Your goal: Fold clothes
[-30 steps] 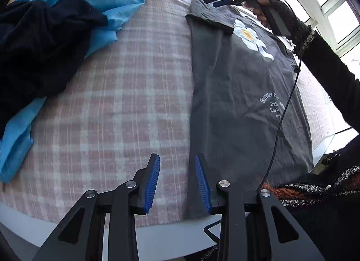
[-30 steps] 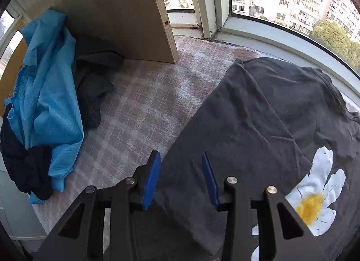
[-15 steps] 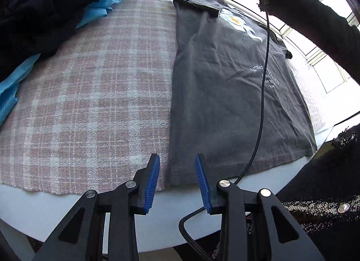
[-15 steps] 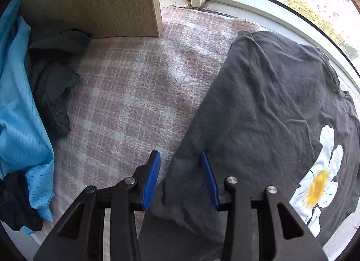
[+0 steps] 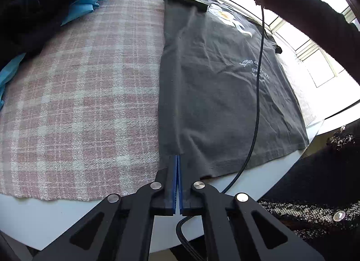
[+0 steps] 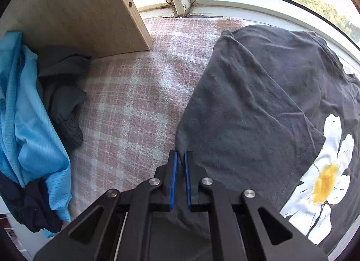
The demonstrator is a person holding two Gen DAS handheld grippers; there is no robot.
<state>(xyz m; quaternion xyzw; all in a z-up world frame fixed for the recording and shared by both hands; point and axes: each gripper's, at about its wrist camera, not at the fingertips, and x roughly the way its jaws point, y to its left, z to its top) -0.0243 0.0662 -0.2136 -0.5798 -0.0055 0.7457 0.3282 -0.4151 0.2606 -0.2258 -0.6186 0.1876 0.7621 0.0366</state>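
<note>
Folding is at an early stage, judging by how the dark grey cotton T-shirt with the white-and-yellow daisy print (image 5: 225, 76) lies: spread nearly flat on the pink-and-white checked cloth (image 5: 90, 94), with one sleeve already turned in over the chest and the body otherwise open.

Both claws have just been closing, each with shirt fabric between its blue pads. The left gripper (image 5: 177, 159) is now clamped on the hem corner at the near end of the shirt's long edge; the rest of the shirt runs away ahead of it and off to its right, while bare checked cloth lies to its left. The right gripper (image 6: 180, 157) is pinched on a small ridge of fabric at the shoulder end of that same edge, with the folded sleeve and the daisy just to its right. In the left wrist view, that claw shows far ahead, at the shirt's far end.

With both ends of one side held, the likely next move is carrying that edge across toward the opposite side. Left undone after that: the crosswise folds, plus the heap of bright blue and navy garments (image 6: 27, 126) and a crumpled grey garment (image 6: 63, 94), well off to the left of both claws.
</note>
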